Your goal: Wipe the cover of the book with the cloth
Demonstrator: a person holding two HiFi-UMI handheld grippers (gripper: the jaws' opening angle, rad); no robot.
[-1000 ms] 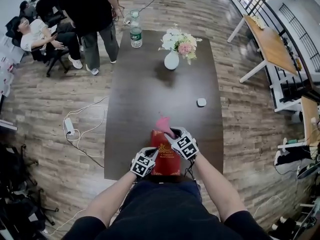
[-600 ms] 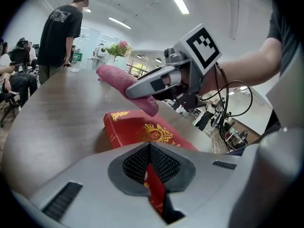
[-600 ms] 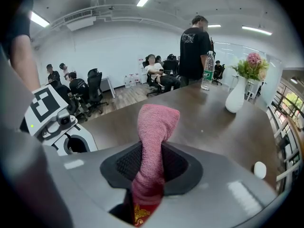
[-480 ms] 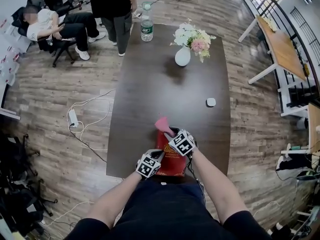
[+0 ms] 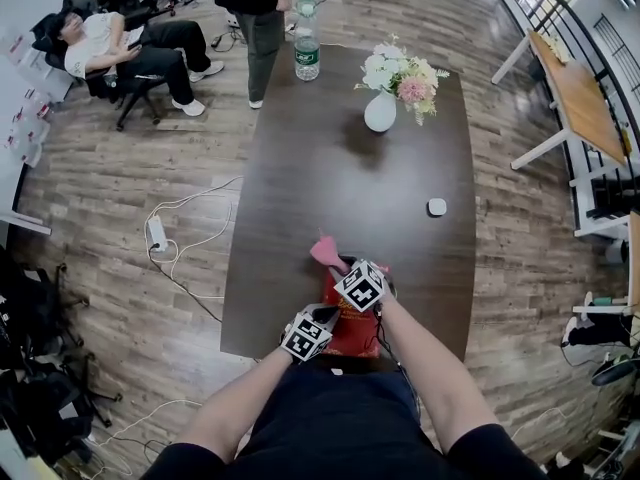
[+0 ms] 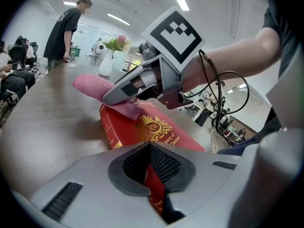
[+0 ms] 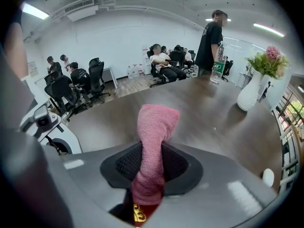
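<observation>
Pink cloth (image 7: 154, 127) in right claw (image 7: 150, 172); left claw (image 6: 151, 167) clamps book (image 6: 156, 132)

The left gripper (image 6: 151, 174) and the right gripper (image 7: 149, 174) share a pale grey moulded shell. Dark mesh-textured pads (image 6: 167, 164) line each claw's mouth. Behind each claw rides a cube (image 5: 361, 285) of black-and-white square markers. Thin black cables (image 6: 223, 106) loop back from the right claw's rear. The person wears a dark short-sleeved top (image 5: 485, 450).
</observation>
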